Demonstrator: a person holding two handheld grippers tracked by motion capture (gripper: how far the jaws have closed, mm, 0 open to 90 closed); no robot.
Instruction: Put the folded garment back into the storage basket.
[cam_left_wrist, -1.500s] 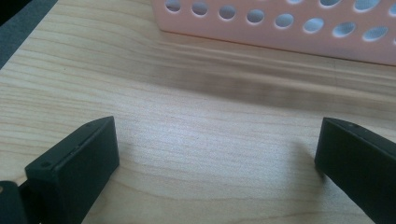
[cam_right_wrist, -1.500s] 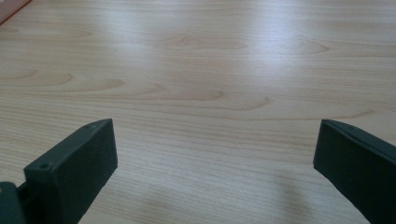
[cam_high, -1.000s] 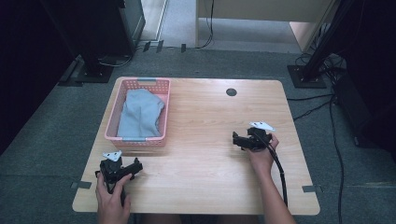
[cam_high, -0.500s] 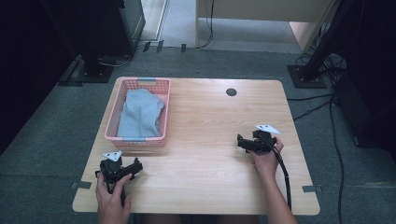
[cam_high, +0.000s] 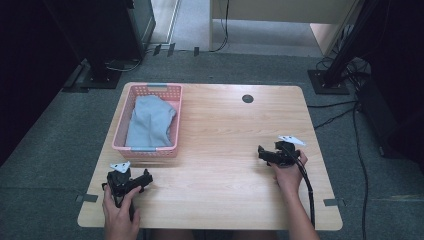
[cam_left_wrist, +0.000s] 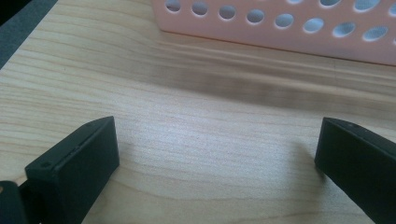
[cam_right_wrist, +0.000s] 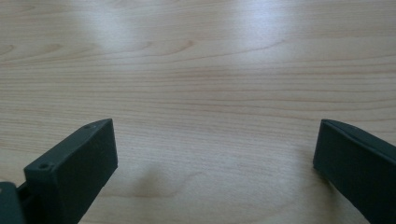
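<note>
Cloth (cam_high: 149, 125): grey-blue, folded, lying inside the pink basket (cam_high: 120, 134) at the far left of the table (cam_high: 230, 125); it covers most of the basket floor.

Left gripper (cam_high: 145, 179): you hold it low over the near-left corner, jaws spread wide with nothing between them; in the left gripper view the basket wall (cam_left_wrist: 280, 28) stands just ahead of it.

Right gripper (cam_high: 261, 153): you hold it over the right half of the table, jaws wide apart and empty, well apart from the basket; the right gripper view looks along bare wood (cam_right_wrist: 201, 93).

Handling: judge the cloth soft, light and limp; it will sag and unfold once lifted, and it is not fragile or slippery.

Where to hold: pinch a raised fold or an edge near the top of the pile, keeping your jaws off the basket rim. A two-point hold at opposite edges should keep it from trailing.

Long axis: runs along the basket's length, from the near wall toward the far wall, roughly away from you.

Pointing: the narrower end seems to lie at the far wall and the broader end nearest you, though the high view is too coarse to be sure.
</note>
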